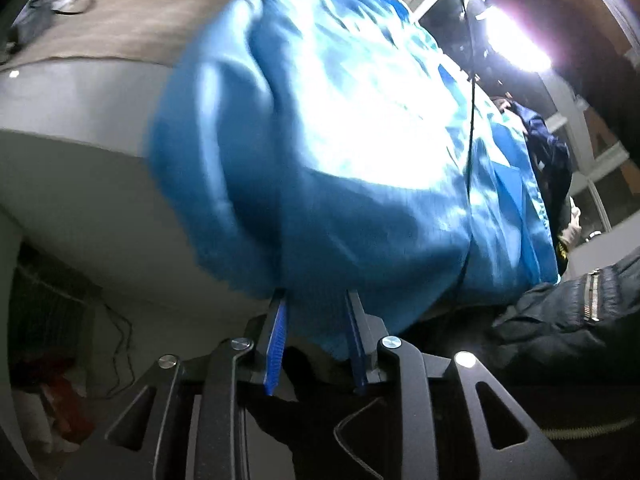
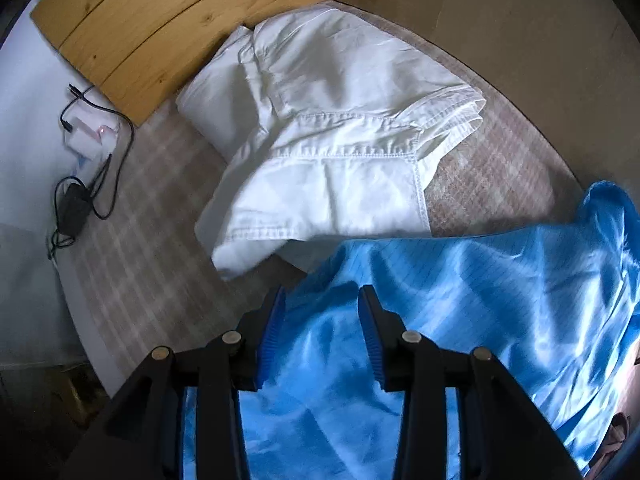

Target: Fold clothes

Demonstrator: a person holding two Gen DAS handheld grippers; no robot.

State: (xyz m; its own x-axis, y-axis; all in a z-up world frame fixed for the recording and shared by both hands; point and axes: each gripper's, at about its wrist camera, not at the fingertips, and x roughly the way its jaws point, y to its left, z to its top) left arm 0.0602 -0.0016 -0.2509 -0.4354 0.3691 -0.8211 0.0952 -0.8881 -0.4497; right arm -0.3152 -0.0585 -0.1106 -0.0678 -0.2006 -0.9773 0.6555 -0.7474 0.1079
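- Now our left gripper (image 1: 316,300) has its blue pads (image 1: 277,344) set narrowly apart, tips buried under the blue satin garment (image 1: 340,168); whether they pinch it, we cannot tell.
- Our right gripper (image 2: 322,300) stands wide apart, cloth lying between the pads, ungripped.
- That garment (image 2: 460,312) runs rightward from the right fingers, over the bed (image 2: 160,220).
- Beyond sits the folded white garment (image 2: 332,140).
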